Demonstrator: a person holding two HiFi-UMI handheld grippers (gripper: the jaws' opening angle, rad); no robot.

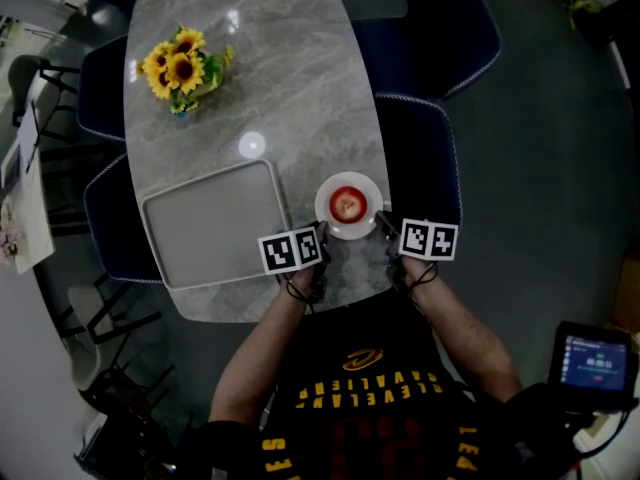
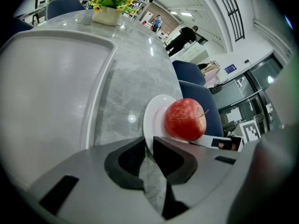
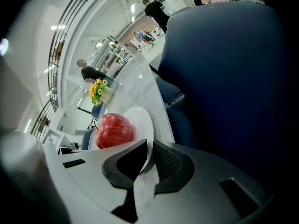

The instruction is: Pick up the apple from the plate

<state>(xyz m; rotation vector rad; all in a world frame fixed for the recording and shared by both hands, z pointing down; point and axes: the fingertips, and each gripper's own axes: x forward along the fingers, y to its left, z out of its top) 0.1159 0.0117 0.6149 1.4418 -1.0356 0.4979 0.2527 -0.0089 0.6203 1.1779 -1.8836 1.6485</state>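
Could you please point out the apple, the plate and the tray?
apple [image 1: 346, 204]: head view, top of the fruit.
plate [image 1: 322, 204]: head view, left part of its white rim.
tray [image 1: 215, 223]: head view, middle of its bare floor.

Apple [image 1: 346, 204] on plate [image 1: 363, 187], tray [image 1: 215, 226] just beside.

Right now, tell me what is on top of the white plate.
A single red apple sits at its middle. The left claw and right claw each pinch the rim of the white plate. The plate's centre beneath the apple is hidden.
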